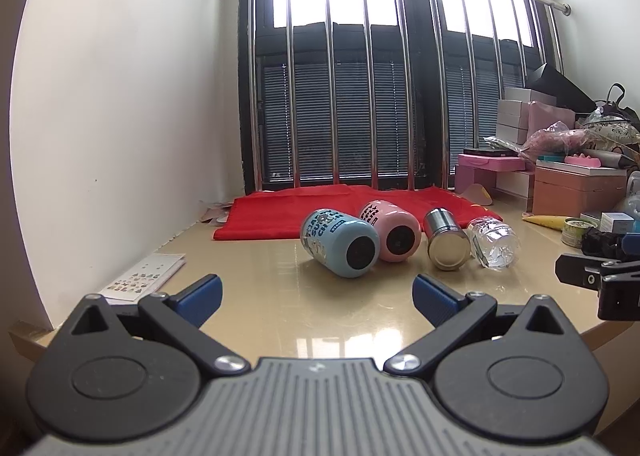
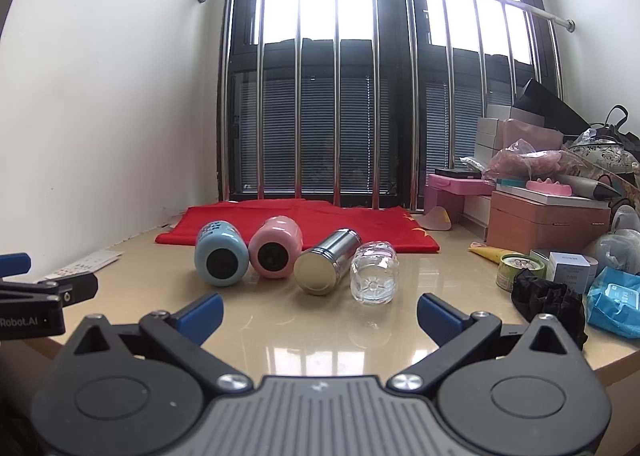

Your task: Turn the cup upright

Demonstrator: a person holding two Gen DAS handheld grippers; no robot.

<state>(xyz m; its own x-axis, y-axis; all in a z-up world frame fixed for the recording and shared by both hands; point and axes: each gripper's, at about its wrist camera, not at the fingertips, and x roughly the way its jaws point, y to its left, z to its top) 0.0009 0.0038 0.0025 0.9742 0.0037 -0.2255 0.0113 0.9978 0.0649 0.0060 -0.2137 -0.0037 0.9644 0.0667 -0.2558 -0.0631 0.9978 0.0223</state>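
Several cups lie on their sides in a row on the beige table [image 1: 280, 316], bottoms toward me: a blue cup [image 1: 339, 243] [image 2: 219, 255], a pink cup [image 1: 390, 231] [image 2: 275, 247], a steel cup [image 1: 446, 239] [image 2: 326, 261] and a clear glass cup [image 1: 494, 243] [image 2: 374, 273]. My left gripper [image 1: 316, 296] is open and empty, well short of the blue cup. My right gripper [image 2: 320, 314] is open and empty, just short of the steel and glass cups. Each gripper shows at the edge of the other's view: the right [image 1: 600, 276], the left [image 2: 44, 292].
A red cloth [image 1: 344, 210] [image 2: 296, 222] lies behind the cups below a barred window. A sticker sheet [image 1: 140, 280] lies at the left by the wall. Boxes, bags, a tin [image 2: 518, 270] and a black cloth [image 2: 548, 302] crowd the right side.
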